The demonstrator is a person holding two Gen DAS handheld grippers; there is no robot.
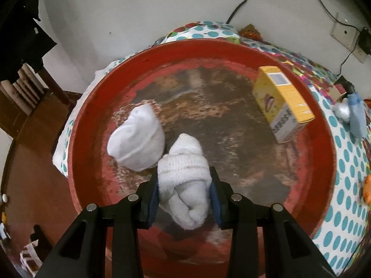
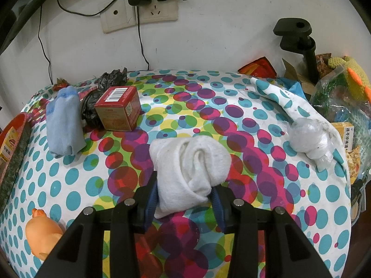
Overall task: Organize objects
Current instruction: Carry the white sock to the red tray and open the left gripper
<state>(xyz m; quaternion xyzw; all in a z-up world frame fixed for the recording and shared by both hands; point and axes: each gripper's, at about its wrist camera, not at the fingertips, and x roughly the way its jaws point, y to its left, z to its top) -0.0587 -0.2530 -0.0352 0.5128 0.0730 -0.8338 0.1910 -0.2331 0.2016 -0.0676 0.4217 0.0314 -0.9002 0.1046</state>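
Socks are the business on both sides: the left tool (image 1: pixel 184 192) is clamped on a knitted white sock bundle (image 1: pixel 184 178) held over a worn red tray (image 1: pixel 85 125), its blue pads (image 1: pixel 153 199) pressing the bundle from either side. Only the left wrist view looks into the tray, where a second rolled white sock (image 1: pixel 136 139) lies just beside the held one and a yellow carton (image 1: pixel 281 99) stands tilted near the far rim; its side lettering is too blurred to read. The right wrist view alone takes in the table (image 2: pixel 231 120) under its dotted cloth, where the right tool (image 2: pixel 184 199) grips a rolled white towelling sock (image 2: pixel 189 164) resting on the cloth, fingers levelled along the surface toward the wall. Beyond it, at left, sit a pale blue sock (image 2: pixel 63 125), a red box (image 2: pixel 118 108) showing a barcode on top, and a crumpled black bag (image 2: pixel 102 92). A knotted clear plastic bag (image 2: pixel 309 139) lies at right, an orange toy (image 2: pixel 43 236) at the near left edge.
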